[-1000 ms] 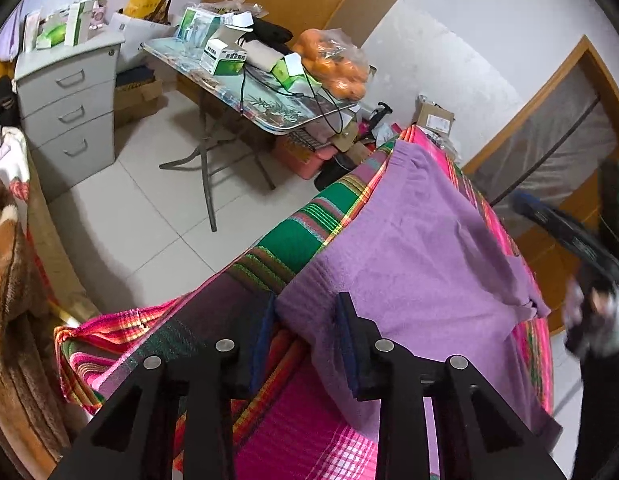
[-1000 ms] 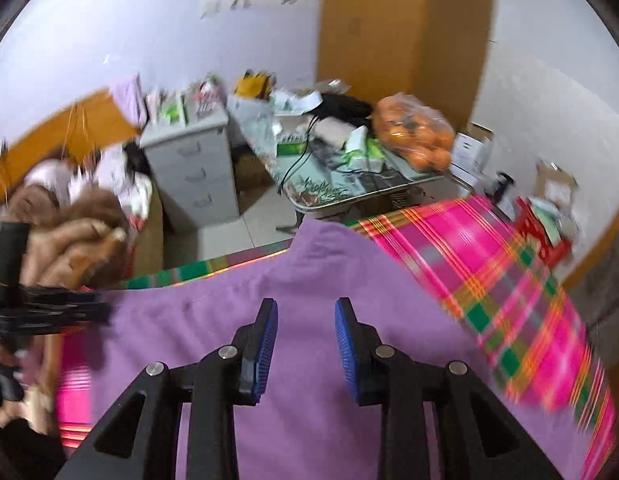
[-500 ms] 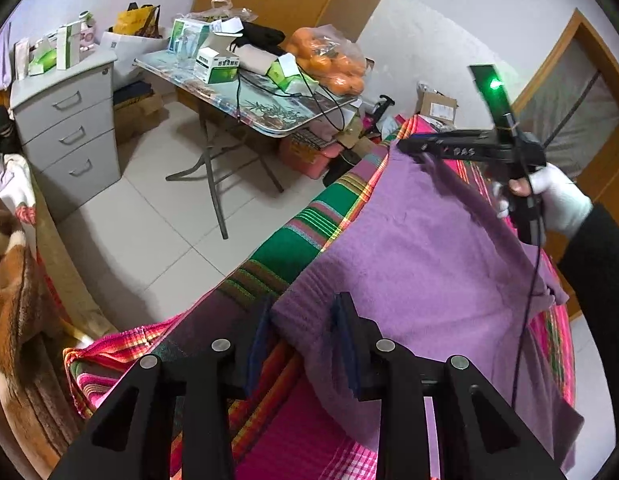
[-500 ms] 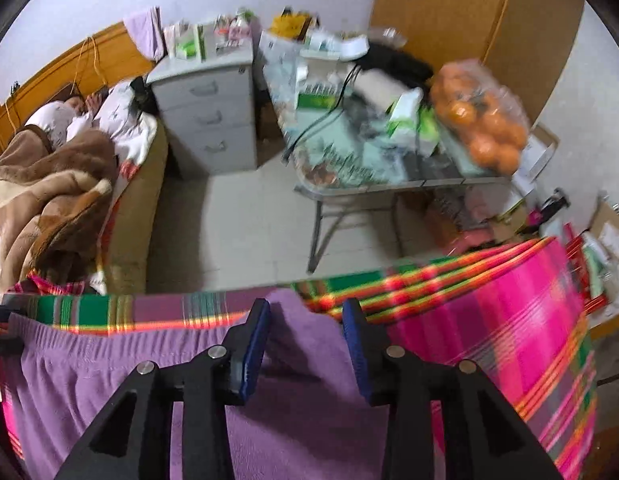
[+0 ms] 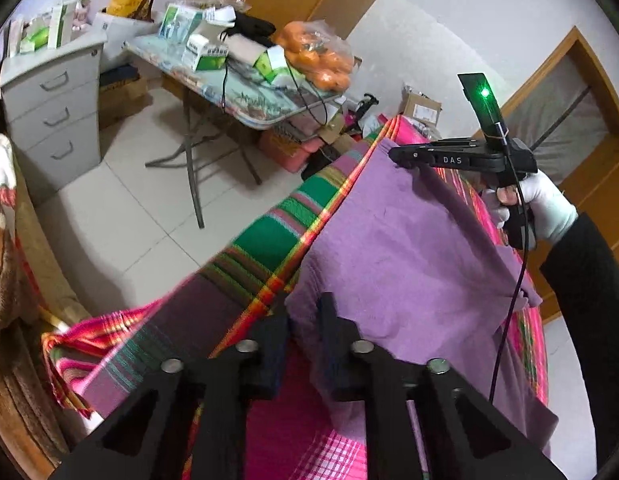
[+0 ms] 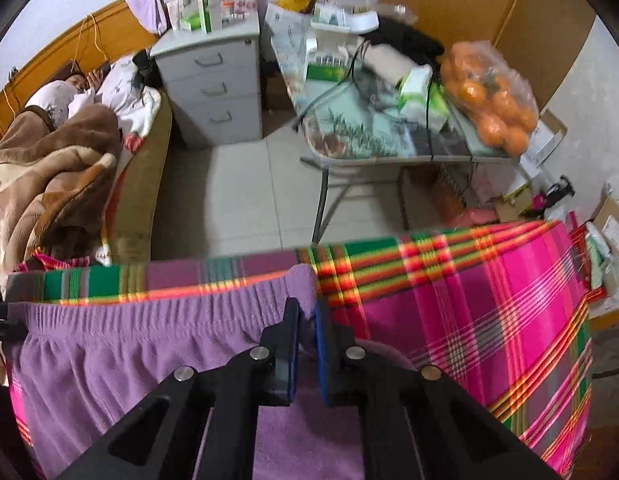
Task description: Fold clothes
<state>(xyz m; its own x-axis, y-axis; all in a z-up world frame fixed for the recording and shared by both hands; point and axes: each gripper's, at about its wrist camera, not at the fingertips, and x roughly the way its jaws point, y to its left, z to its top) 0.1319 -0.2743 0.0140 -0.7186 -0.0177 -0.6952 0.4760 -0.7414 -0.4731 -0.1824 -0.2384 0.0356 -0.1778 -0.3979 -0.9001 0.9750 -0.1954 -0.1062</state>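
A purple garment (image 5: pixel 409 260) with an elastic waistband (image 6: pixel 129 320) lies flat on a table under a pink, green and purple plaid cloth (image 5: pixel 269 240). In the left wrist view my left gripper (image 5: pixel 305 308) is closing, and its pads pinch the near waistband corner. At the far corner a white-gloved hand (image 5: pixel 545 208) holds my right gripper (image 5: pixel 397 155). The right wrist view shows that right gripper (image 6: pixel 307 312) closing too, with the purple corner pinched between its blue pads, beside the bare plaid cloth (image 6: pixel 469 300).
Beyond the table edge is tiled floor (image 6: pixel 249 192). Across it stand a folding table (image 6: pixel 389 140) with boxes and a bag of oranges (image 6: pixel 489 100), and a grey drawer cabinet (image 6: pixel 213 92). A person lies on a bed under a brown blanket (image 6: pixel 57 160).
The right gripper swung in from the right edge to the far waistband corner, and its jaws narrowed onto the cloth. The left jaws also narrowed onto the near corner; the left hand kept still.
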